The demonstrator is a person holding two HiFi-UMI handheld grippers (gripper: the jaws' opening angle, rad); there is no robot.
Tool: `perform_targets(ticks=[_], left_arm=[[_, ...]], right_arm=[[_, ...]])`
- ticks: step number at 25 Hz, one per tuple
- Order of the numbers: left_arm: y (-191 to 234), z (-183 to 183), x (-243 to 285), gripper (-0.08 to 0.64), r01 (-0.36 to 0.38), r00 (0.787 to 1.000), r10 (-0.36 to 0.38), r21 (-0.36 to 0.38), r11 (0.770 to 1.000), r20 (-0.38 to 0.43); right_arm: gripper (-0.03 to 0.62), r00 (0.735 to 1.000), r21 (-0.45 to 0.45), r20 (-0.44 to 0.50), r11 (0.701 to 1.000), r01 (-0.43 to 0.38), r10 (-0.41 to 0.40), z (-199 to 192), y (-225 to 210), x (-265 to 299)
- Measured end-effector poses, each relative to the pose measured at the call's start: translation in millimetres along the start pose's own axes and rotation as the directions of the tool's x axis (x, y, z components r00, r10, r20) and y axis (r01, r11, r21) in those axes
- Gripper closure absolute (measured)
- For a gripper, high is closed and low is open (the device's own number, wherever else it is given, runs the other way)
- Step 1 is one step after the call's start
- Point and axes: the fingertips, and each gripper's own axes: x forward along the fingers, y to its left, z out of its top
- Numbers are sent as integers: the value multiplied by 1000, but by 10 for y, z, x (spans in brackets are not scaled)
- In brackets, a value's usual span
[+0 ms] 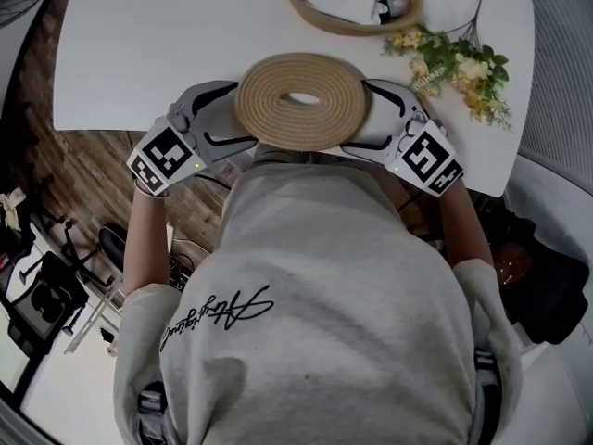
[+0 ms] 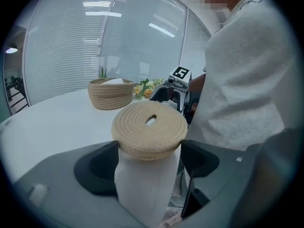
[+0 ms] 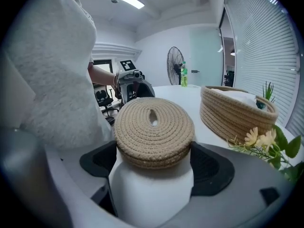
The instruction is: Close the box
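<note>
A round woven rope lid (image 1: pixel 301 100) with an oval slot in its middle is held over the near edge of the white table (image 1: pixel 157 44). My left gripper (image 1: pixel 227 117) clamps its left rim and my right gripper (image 1: pixel 375 117) its right rim. In the left gripper view the lid (image 2: pixel 149 129) sits between both dark pads, and the right gripper view shows the lid (image 3: pixel 154 131) the same way. The open woven basket (image 1: pixel 310 15) stands at the table's far side, well apart from the lid, with white items inside.
A spray of yellow and white artificial flowers (image 1: pixel 459 63) lies right of the basket, near the table's right edge. Wood floor, chair bases and cables (image 1: pixel 56 276) lie below on the left. The person's torso fills the near part of the head view.
</note>
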Motion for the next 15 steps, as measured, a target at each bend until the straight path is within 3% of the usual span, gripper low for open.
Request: perform_targets(ticks=[15], left_arm=[[200,500,-418,160,22,988,-32,67,997,148]], right_arm=[[106,995,33,65,997,76,-78,427,-97,-186]])
